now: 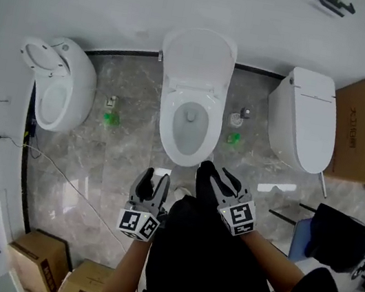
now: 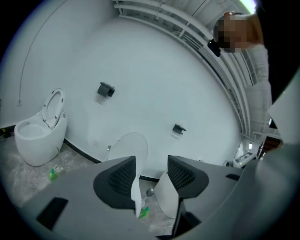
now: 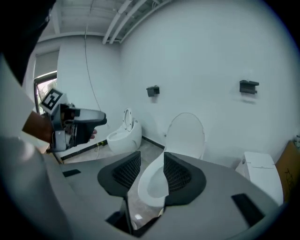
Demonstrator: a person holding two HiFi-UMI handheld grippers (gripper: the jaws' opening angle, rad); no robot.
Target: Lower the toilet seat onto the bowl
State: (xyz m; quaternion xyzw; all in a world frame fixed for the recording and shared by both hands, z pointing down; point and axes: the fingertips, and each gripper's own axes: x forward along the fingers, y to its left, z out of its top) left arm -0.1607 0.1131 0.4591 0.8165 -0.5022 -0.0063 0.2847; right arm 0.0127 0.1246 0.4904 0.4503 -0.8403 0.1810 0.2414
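Head view | toilet seat [image 1: 197, 60] up (seemingly) | left gripper [image 1: 154, 179], right gripper [image 1: 218, 174]: jaws apart

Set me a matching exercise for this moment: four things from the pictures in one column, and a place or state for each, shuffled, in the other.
Things:
1. middle toilet
2. right toilet
3. cardboard box
4. left gripper

Places or states:
A. lid shut
B. jaws apart, nothing between them
C. lid raised
D. brown, far right, next to the shut toilet

Pairs: 1-C, 2-A, 3-D, 4-B
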